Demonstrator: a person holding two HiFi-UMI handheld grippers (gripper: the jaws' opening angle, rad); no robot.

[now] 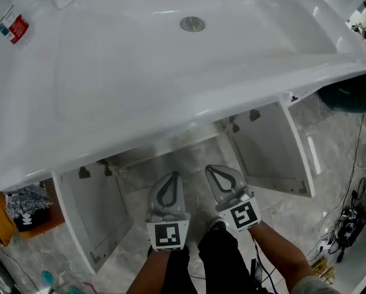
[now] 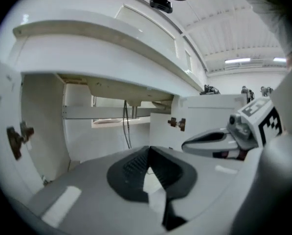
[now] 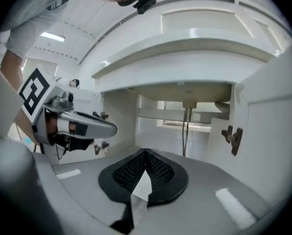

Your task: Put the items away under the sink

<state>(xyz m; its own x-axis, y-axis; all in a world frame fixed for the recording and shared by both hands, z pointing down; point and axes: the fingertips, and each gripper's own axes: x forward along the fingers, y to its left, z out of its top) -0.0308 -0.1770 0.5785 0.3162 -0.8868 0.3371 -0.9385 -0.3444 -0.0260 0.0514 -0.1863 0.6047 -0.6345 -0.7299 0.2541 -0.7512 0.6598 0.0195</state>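
Both bare forearms [image 1: 279, 257] reach forward and down, left gripper [image 1: 174, 176] and right gripper [image 1: 209, 169] side by side and just apart, each with jaws pinched tip to tip on nothing.

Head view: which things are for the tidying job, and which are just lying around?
For the job: clear plastic bottle with red label; open white cupboard under the sink; left claw, right claw, both shut.
Lying about: black floor cables; black patterned cloth.

The sink [image 1: 140, 78] is white, the bottle label [image 1: 15, 27] red — marker cubes [image 1: 168, 236] black-and-white.
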